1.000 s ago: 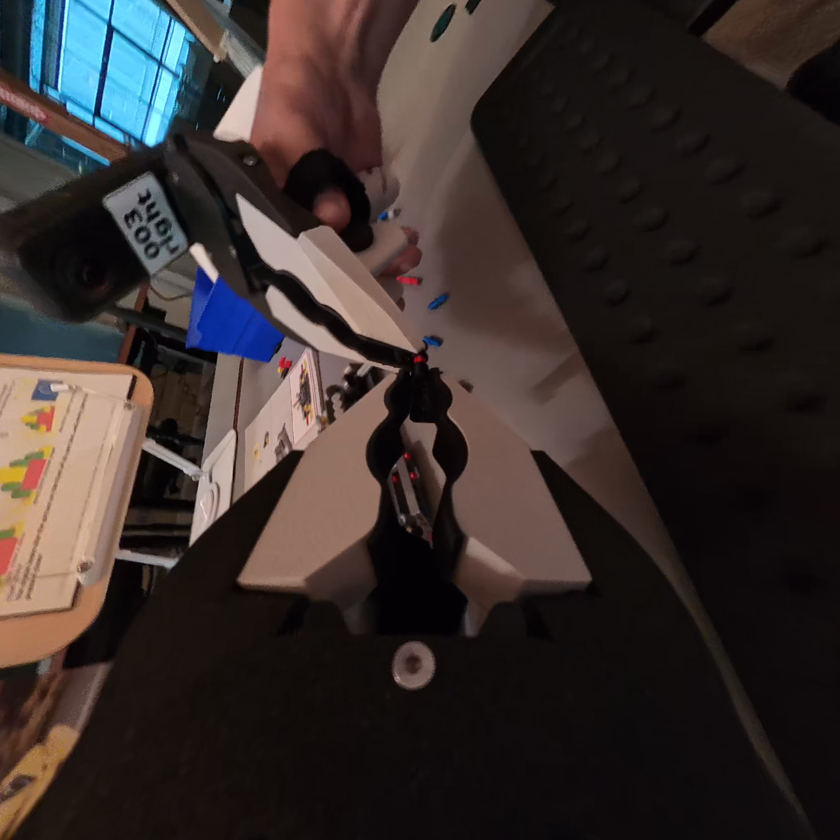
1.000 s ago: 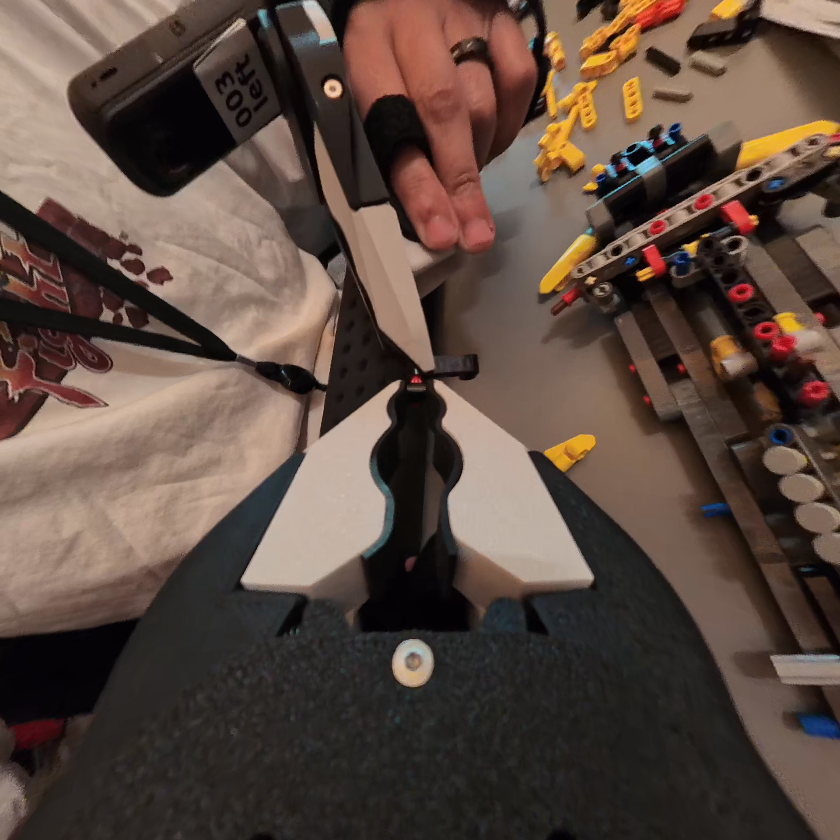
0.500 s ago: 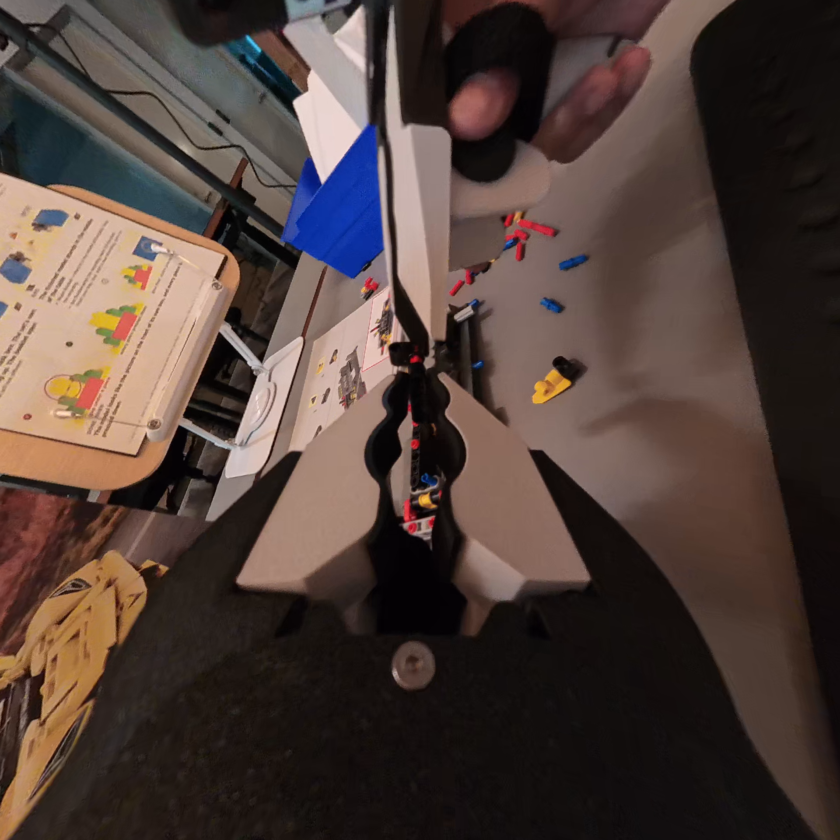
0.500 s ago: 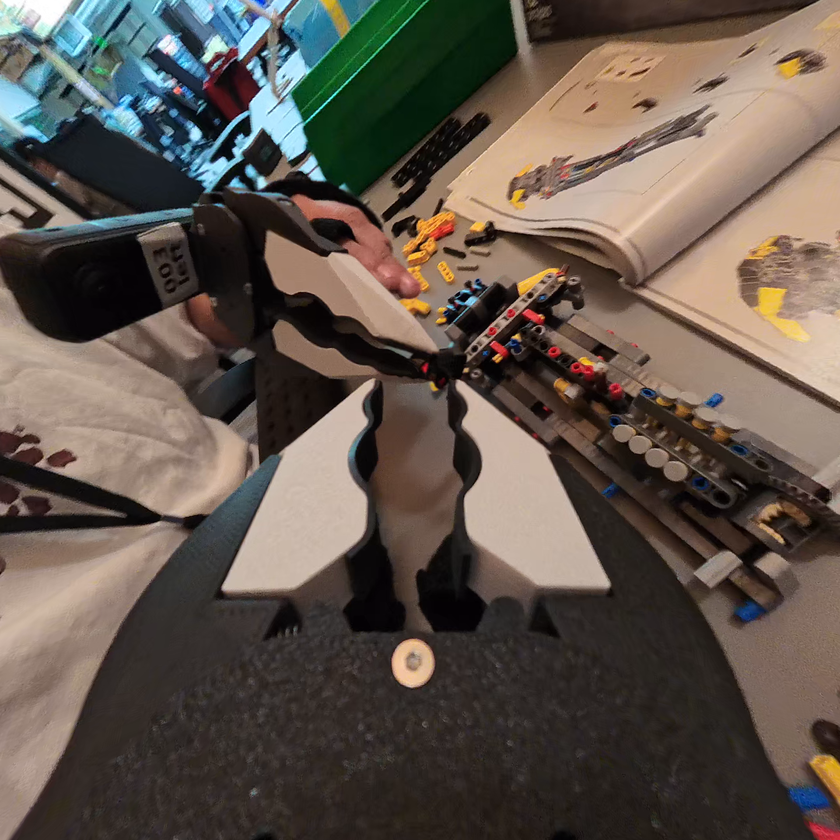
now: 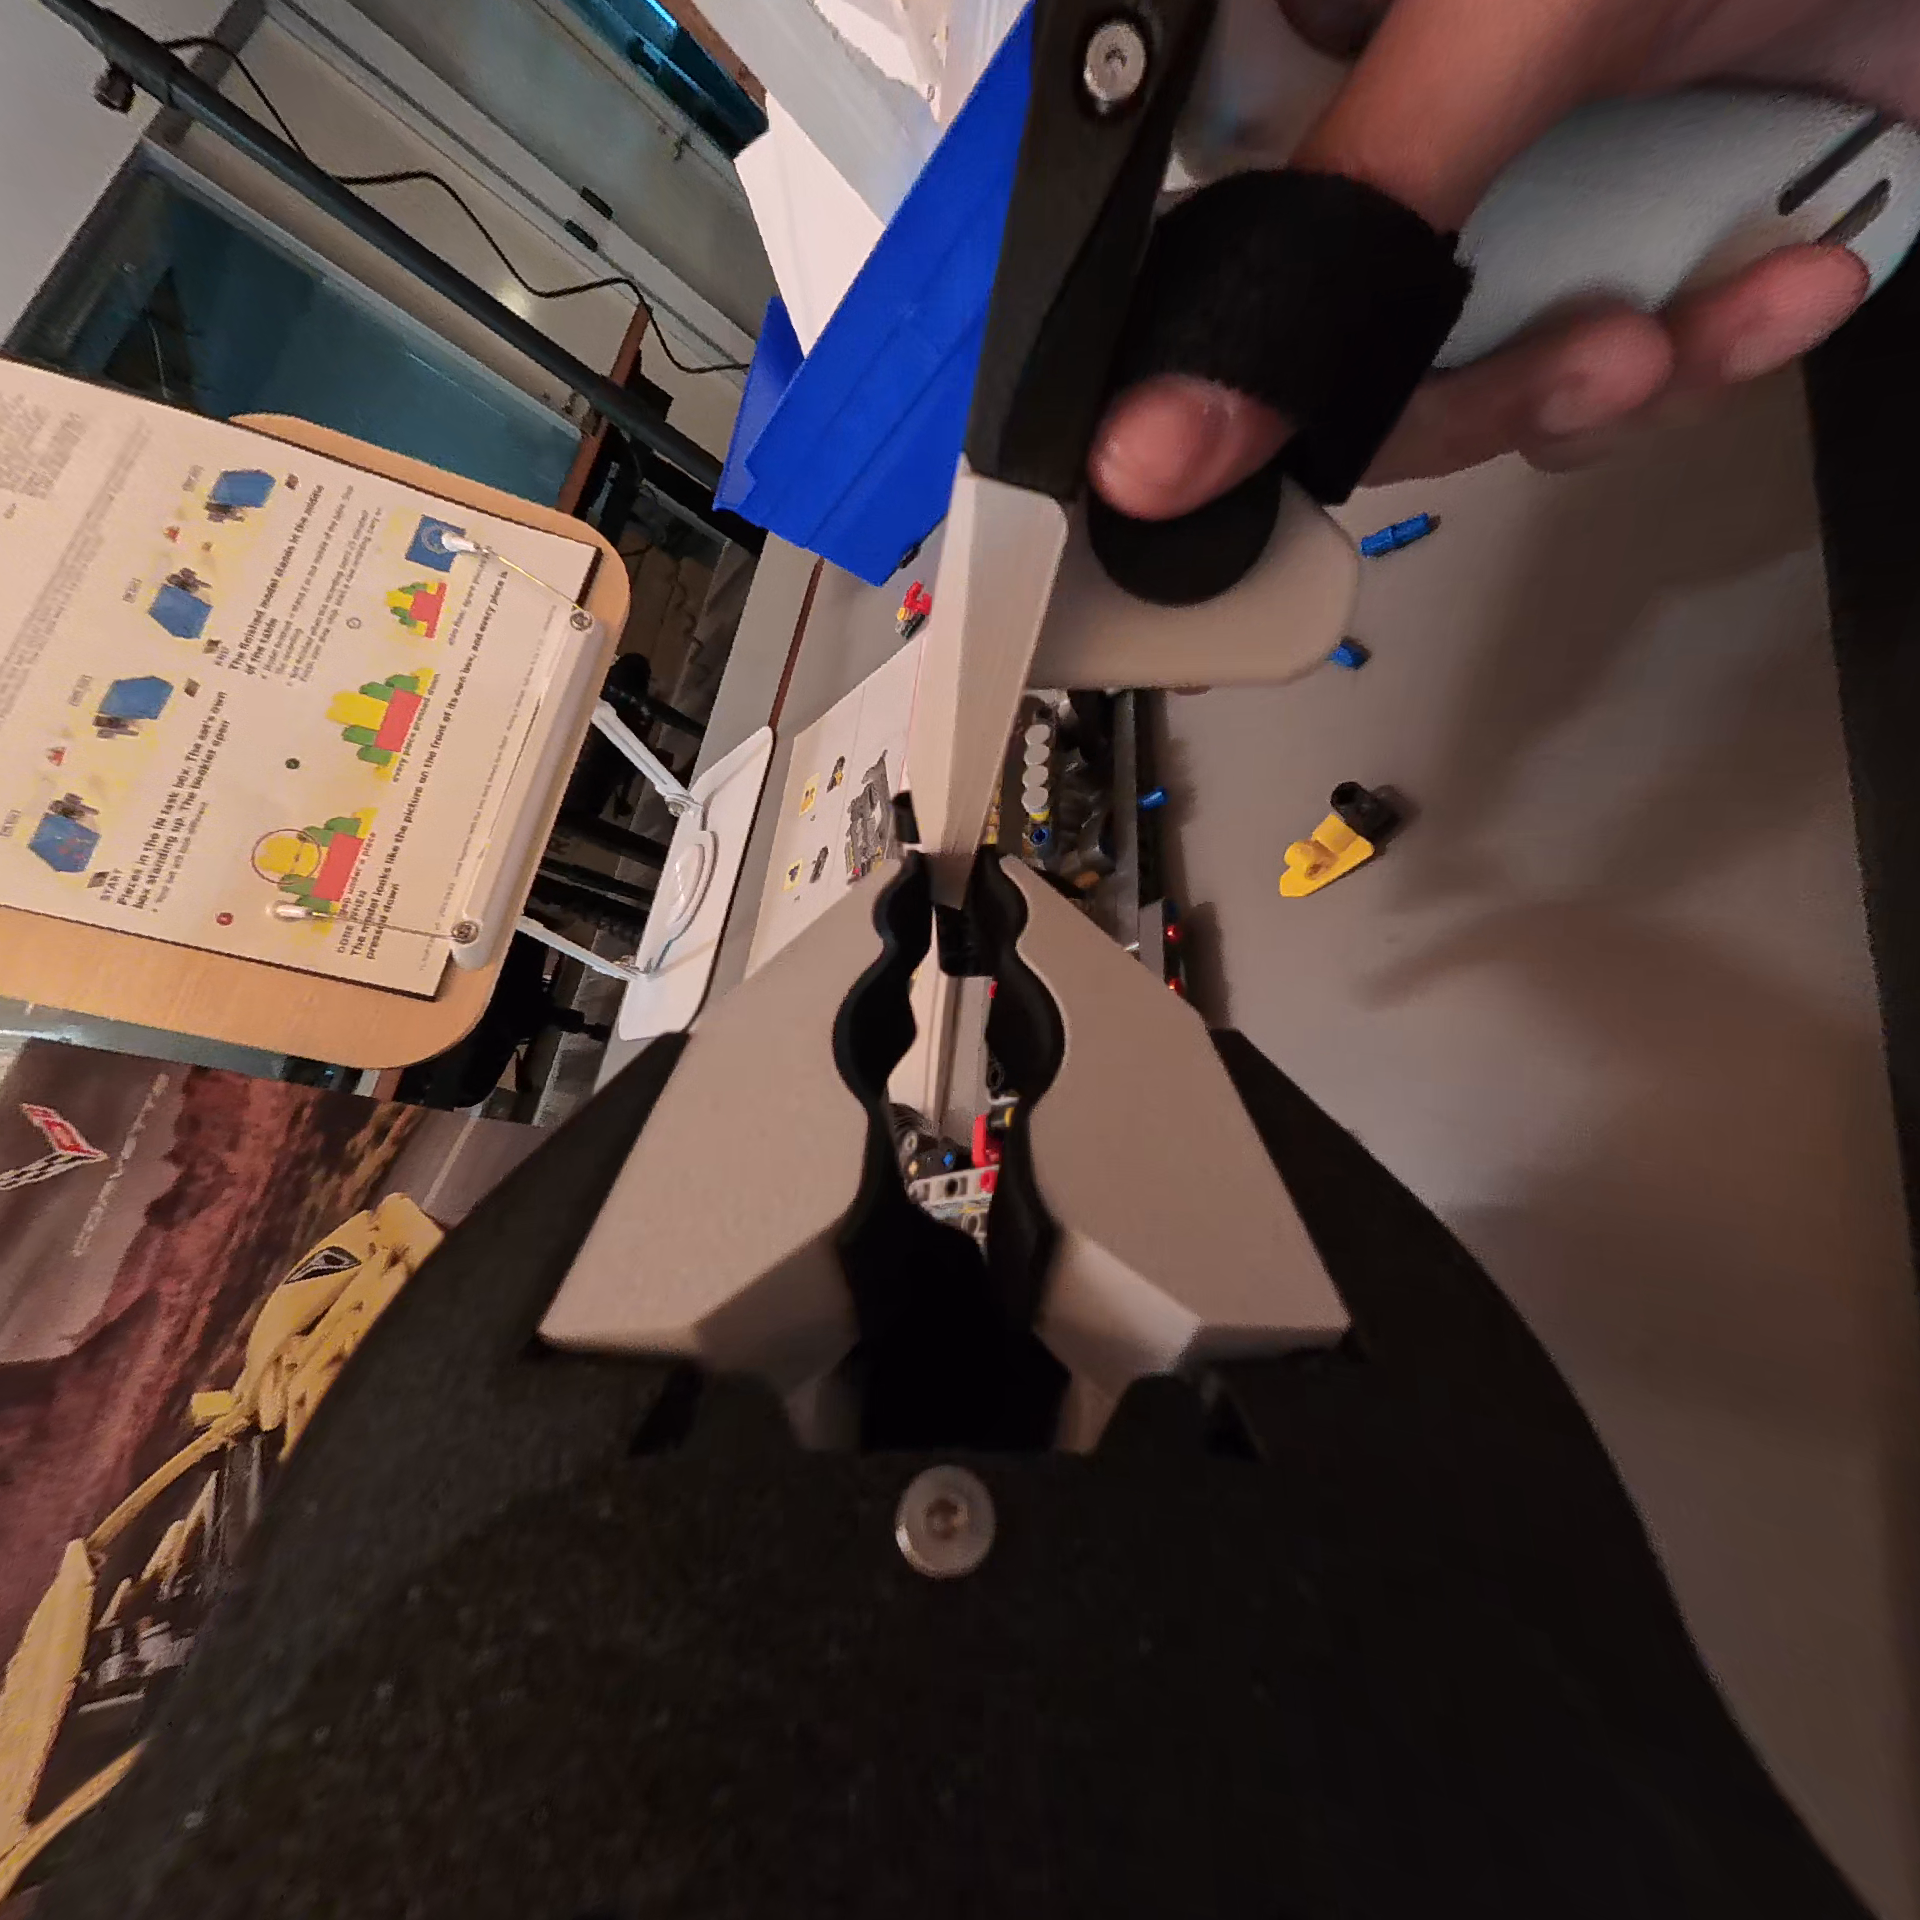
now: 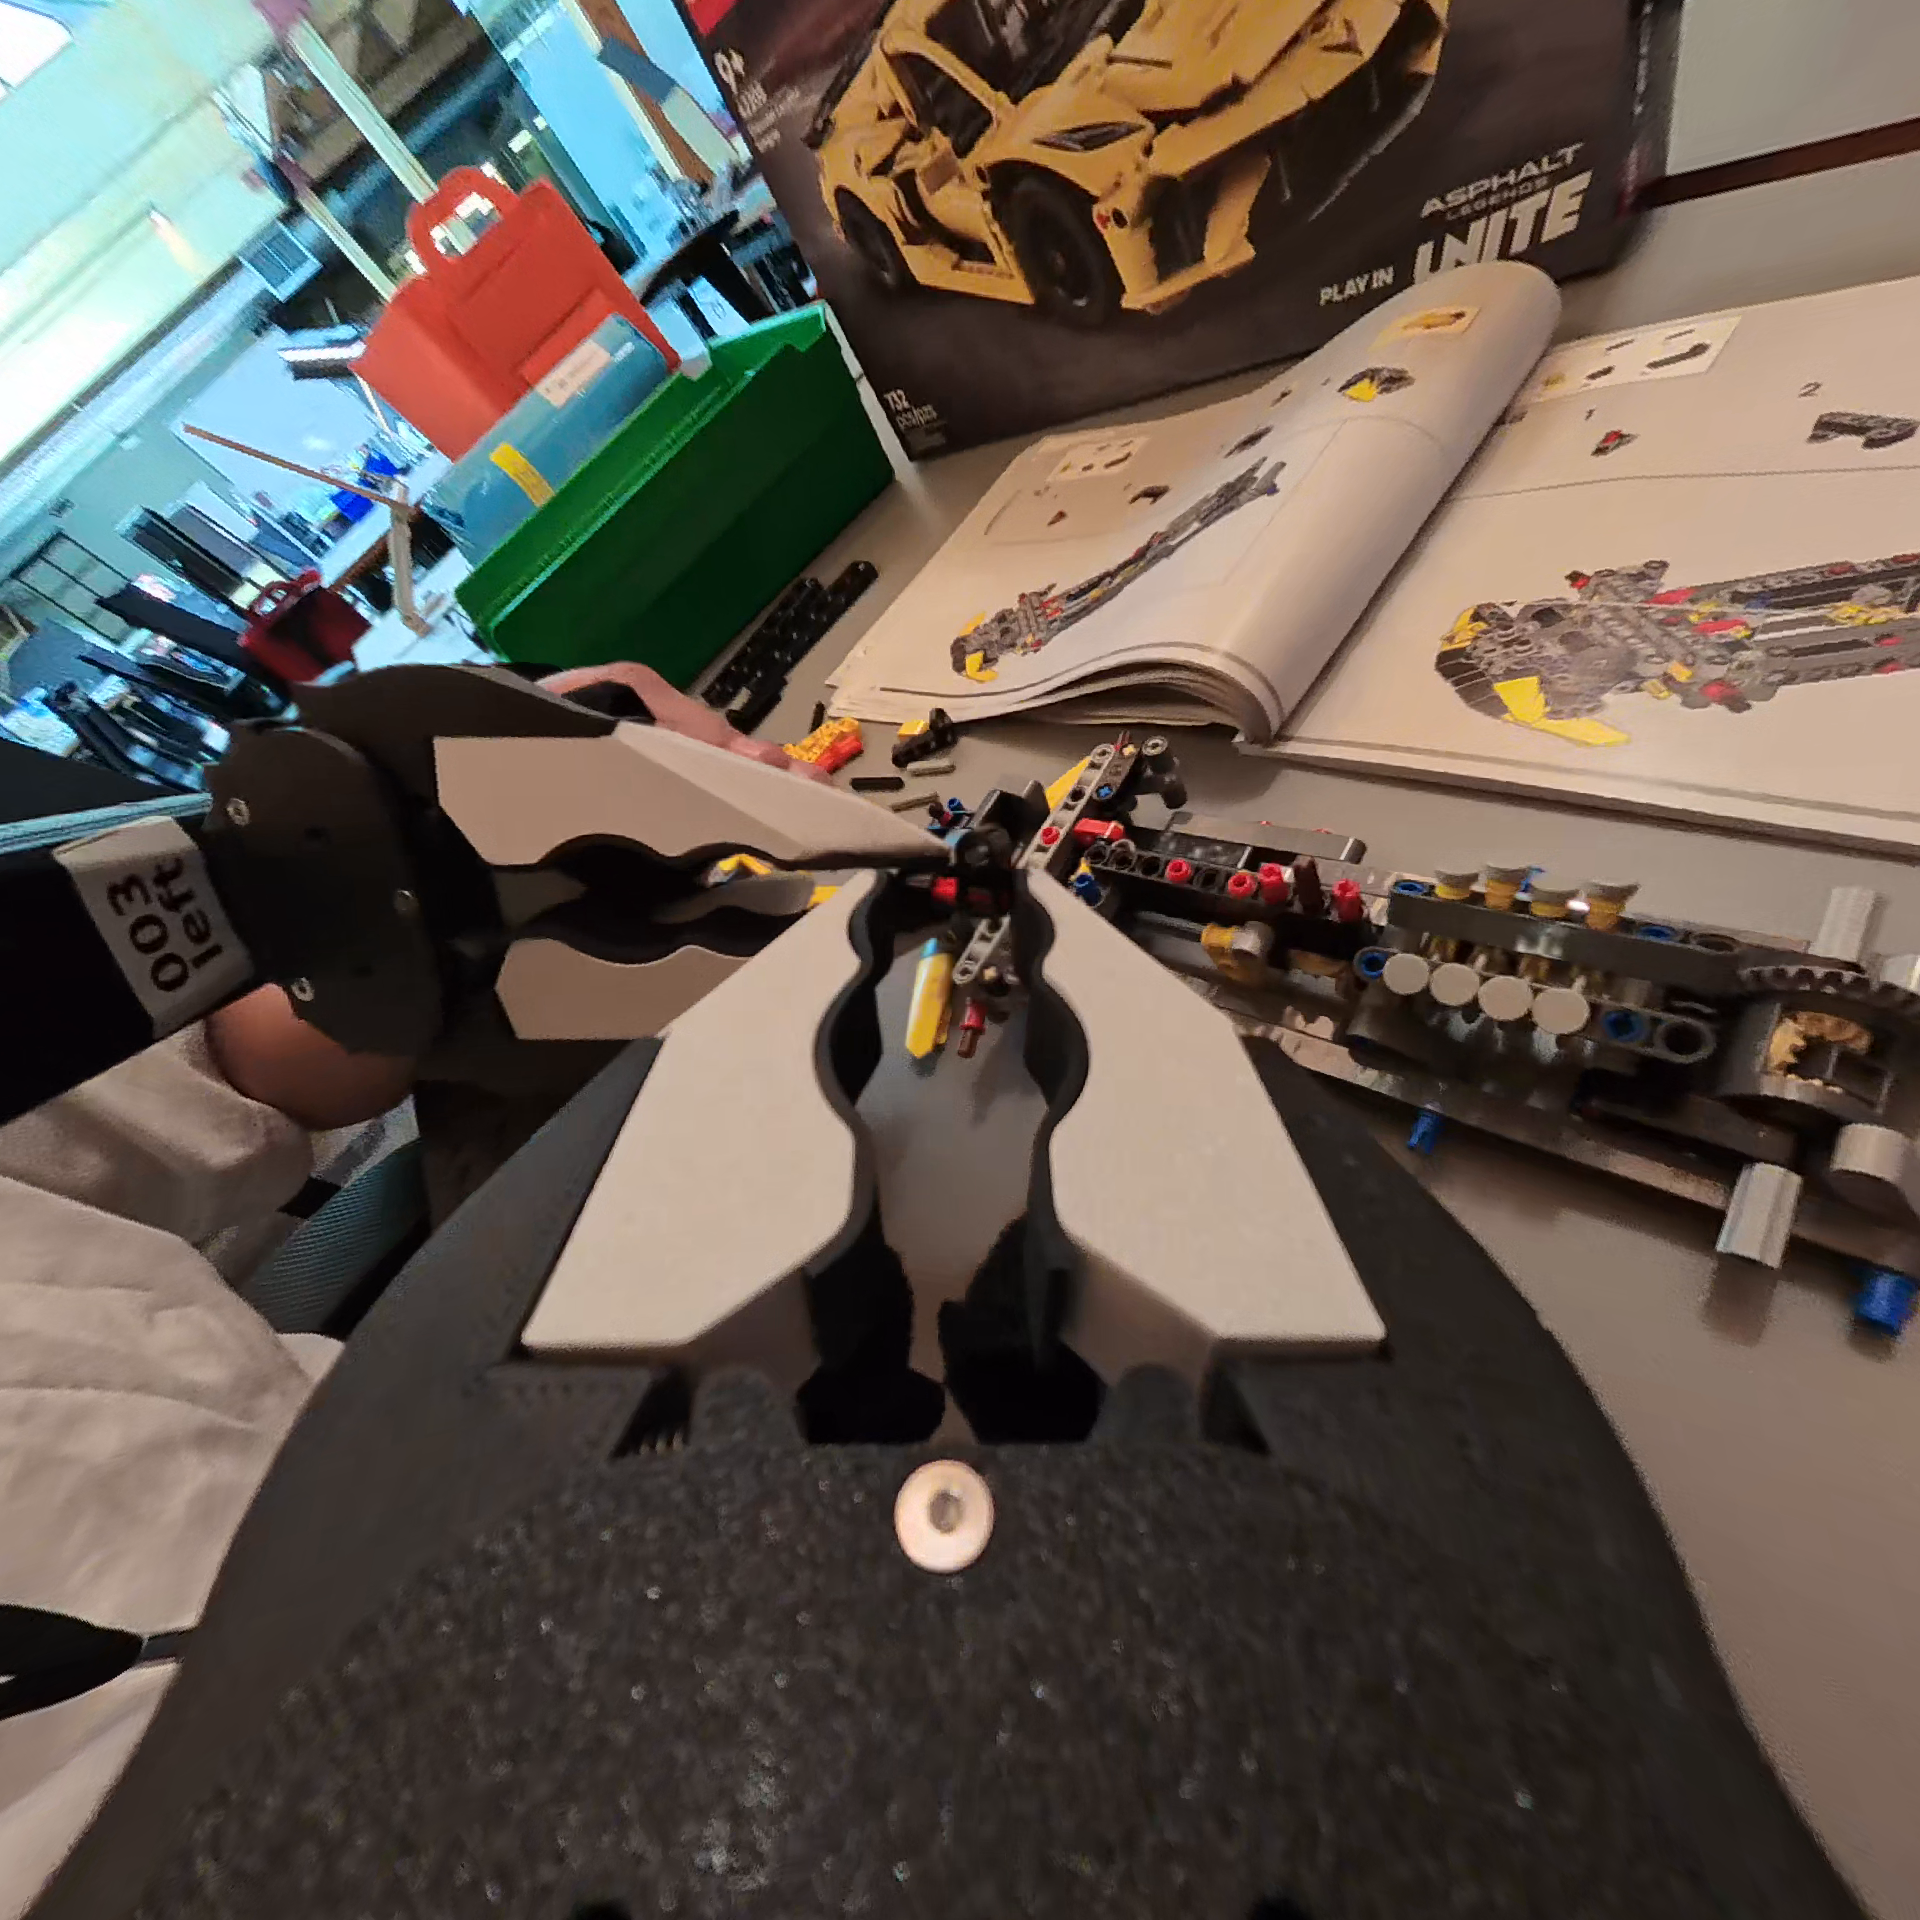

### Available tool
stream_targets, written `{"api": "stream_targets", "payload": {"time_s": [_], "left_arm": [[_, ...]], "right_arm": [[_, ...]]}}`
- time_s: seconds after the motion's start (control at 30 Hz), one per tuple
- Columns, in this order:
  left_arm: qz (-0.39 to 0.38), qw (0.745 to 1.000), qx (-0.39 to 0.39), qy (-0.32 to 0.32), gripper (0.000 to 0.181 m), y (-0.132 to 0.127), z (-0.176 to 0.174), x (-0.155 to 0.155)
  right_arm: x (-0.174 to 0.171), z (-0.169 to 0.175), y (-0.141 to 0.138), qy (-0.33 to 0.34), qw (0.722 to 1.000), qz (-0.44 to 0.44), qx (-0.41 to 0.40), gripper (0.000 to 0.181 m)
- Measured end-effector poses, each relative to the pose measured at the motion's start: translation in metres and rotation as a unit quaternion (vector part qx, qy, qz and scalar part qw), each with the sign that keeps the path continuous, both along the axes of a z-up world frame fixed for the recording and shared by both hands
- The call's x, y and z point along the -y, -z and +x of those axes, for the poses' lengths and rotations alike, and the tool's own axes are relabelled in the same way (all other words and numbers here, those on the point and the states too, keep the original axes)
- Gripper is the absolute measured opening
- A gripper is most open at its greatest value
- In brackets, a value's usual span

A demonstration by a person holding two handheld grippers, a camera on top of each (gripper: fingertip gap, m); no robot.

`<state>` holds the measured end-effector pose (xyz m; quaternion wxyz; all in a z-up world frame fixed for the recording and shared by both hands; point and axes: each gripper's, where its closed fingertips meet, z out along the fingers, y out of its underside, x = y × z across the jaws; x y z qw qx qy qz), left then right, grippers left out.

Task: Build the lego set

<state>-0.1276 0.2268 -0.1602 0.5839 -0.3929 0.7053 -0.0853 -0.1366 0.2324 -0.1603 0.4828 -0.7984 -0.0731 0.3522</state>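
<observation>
The long grey beam-built lego chassis [image 6: 1455,966] lies on the grey table [image 6: 1558,1455] — partly built, no yellow bodywork yet. The left gripper [image 6: 951,854] pinches a small black connector [image 6: 982,847] at its near end; the right gripper [image 6: 951,894] is narrowly parted around it — loose parts remain.

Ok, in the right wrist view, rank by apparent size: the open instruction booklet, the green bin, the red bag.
1. Open instruction booklet, clearly largest.
2. Green bin.
3. Red bag, smallest, though it sits farther back, so its true size against the bin is unsure.
</observation>
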Motion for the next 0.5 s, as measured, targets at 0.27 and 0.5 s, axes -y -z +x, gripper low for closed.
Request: {"api": "stream_targets", "payload": {"time_s": [0.27, 0.5], "left_arm": [[-0.041, 0.998, 0.011, 0.044, 0.006, 0.002, 0.001, 0.009], [-0.049, 0.997, 0.009, 0.053, 0.006, 0.004, 0.000, 0.007]], "right_arm": [[0.011, 0.002, -0.002, -0.069, 0.995, 0.012, -0.064, 0.019], [0.015, 0.001, -0.005, -0.116, 0.988, 0.033, -0.094, 0.020]]}}
